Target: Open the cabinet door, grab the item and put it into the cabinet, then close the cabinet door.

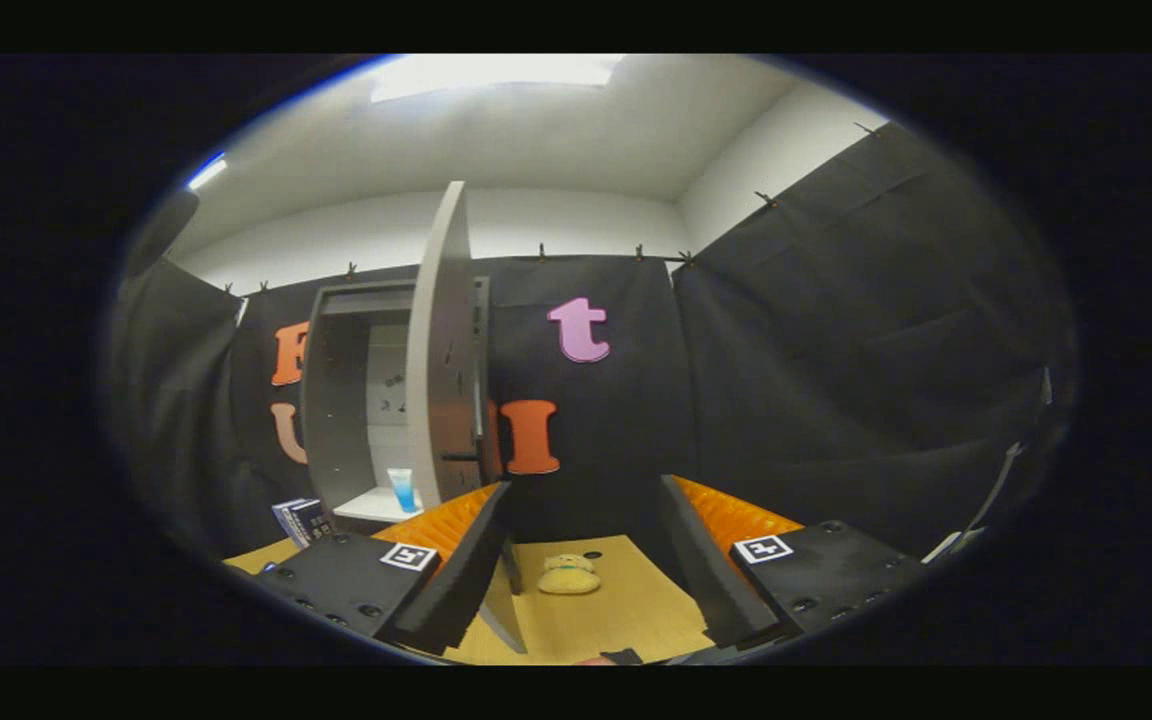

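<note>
The gripper (584, 560) stands wide open with nothing in its grasp, its 2 black fingers (461, 585) spread apart over the wooden table (636, 610). Each finger block carries a square black-and-white marker; nothing on them reads as text. Between the fingers, just ahead, lies the item, a small yellow plush toy (568, 575), alone on the tabletop. Beyond the left finger stands the grey cabinet (341, 400), its door (441, 350) swung open, edge-on. Inside on the white shelf sits a blue cup (401, 490). A dark box (301, 520) rests beside the cabinet; its print is unreadable.
</note>
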The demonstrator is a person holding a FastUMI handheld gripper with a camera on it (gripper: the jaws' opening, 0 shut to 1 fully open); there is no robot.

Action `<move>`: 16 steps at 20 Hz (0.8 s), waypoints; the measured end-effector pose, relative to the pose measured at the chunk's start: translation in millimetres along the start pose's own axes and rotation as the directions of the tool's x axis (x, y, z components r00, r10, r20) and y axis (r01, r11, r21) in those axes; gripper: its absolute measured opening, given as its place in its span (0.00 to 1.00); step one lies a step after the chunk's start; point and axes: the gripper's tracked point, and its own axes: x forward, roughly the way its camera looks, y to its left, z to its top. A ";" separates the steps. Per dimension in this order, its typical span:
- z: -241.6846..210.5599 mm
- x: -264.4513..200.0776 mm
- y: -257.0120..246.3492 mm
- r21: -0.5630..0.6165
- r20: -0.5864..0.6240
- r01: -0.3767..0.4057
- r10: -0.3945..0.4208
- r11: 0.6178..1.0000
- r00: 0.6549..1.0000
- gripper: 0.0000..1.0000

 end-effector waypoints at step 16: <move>-57.4 114.1 17.0 0.089 -0.118 0.017 -0.006 0.996 0.993 0.92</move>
